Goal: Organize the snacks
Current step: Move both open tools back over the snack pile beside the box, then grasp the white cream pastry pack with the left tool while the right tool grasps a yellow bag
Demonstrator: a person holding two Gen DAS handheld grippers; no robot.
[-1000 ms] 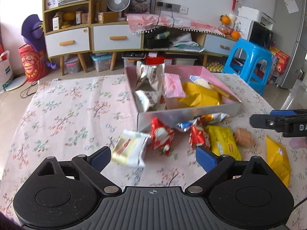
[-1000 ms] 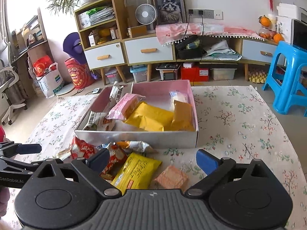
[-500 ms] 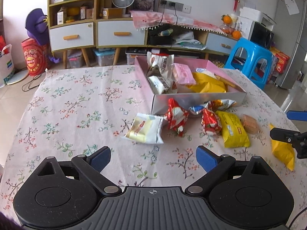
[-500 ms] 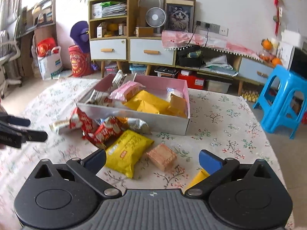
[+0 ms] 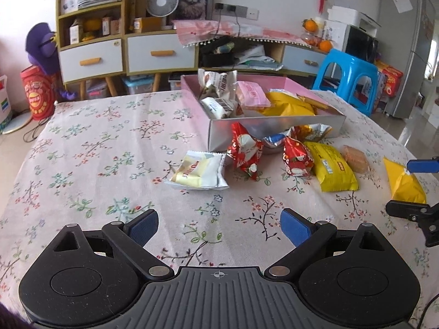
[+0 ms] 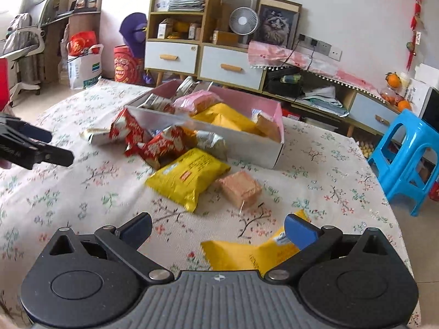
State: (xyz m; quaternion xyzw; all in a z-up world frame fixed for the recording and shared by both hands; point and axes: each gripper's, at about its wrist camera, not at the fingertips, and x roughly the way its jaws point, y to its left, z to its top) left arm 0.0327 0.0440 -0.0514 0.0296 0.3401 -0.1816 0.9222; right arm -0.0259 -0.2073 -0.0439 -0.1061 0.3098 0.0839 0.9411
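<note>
A pink-lined box [image 5: 274,123] holds several snack packets. In front of it on the floral cloth lie a white packet [image 5: 199,171], two red packets [image 5: 245,153], a yellow packet [image 5: 333,170] and a wafer block [image 5: 355,159]. My left gripper [image 5: 219,227] is open over bare cloth, short of the white packet, with nothing between its fingers. A smaller yellow packet [image 6: 247,255] lies on the cloth between the open fingers of my right gripper [image 6: 218,229], close to the right finger; the pads do not press on it. The left wrist view shows the right gripper [image 5: 403,189] straddling that packet [image 5: 397,175].
The table edge runs close behind the small yellow packet on the right, with a blue stool [image 6: 406,159] beyond it. Cabinets and shelves [image 5: 153,52] stand behind the table. My left gripper [image 6: 35,148] shows at the left edge of the right wrist view.
Both grippers drew back from the box and sank toward the cloth. The right gripper rolled and shifted right, bringing the small yellow packet between its fingers. No snack has moved.
</note>
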